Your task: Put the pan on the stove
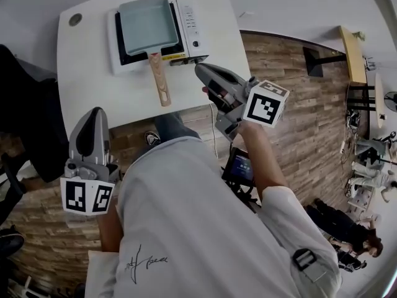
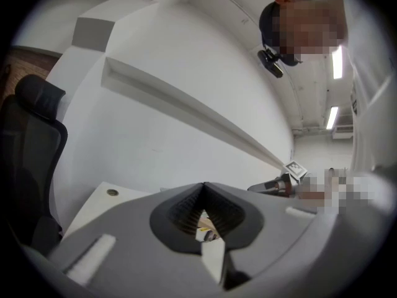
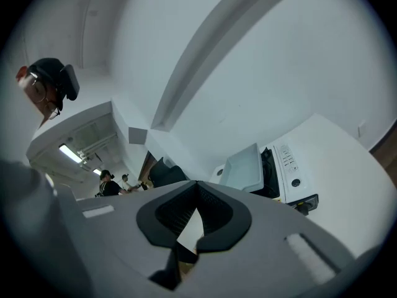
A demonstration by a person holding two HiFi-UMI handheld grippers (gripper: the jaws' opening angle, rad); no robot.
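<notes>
Okay, left to right: left claw (image 1: 94,113) hangs low off the bench's near edge, well apart from everything, tips together with nothing between them. The pan (image 1: 147,25) sits flat on the stove (image 1: 192,23) at the far side of the bench (image 1: 87,67), its body over the dark cooking plate and left of the control strip. Its long axis runs roughly toward the person, and the wooden handle (image 1: 159,79) overhangs the stove front above bare benchtop. Right claw (image 1: 200,67) is the nearer one, hovering just beside the stove's front right corner, right of the handle end. It's closed too and empty, touching nothing as far as I can see. My read: placement looks done, so if anything needs a nudge it's a right-claw job, reaching left onto the handle — left claw has no angle. The bench is plain white and uncluttered apart from a cable port at its far left corner. There's wood-plank floor (image 1: 291,104) around it, a dark office chair (image 1: 31,123) at left, white walls, and people (image 1: 347,234) standing well off to the right.
</notes>
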